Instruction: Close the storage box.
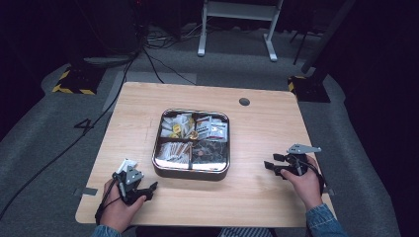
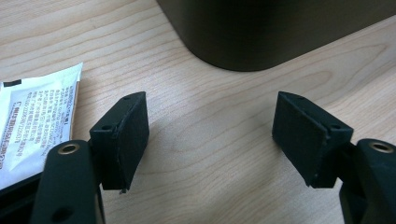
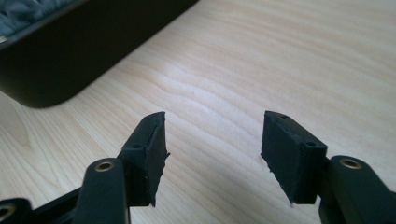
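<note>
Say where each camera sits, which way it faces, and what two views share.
High view: above the person's side, looking forward and down on the table, the tray, both hands and the left gripper and right gripper.
Left gripper view: along its open jaws at a white packet and the tray's dark wall.
Right gripper view: along its open jaws, tray wall at upper left.
Shared: tray and wooden tabletop.

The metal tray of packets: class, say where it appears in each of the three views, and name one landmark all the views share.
High view: the metal tray sits at the middle of the wooden table, its four sections holding packets.
Left gripper view: its dark rounded corner fills the top centre, beyond the open tool.
Right gripper view: its dark side wall crosses the top left corner.
Shared landmark: the light wood grain of the table.
</note>
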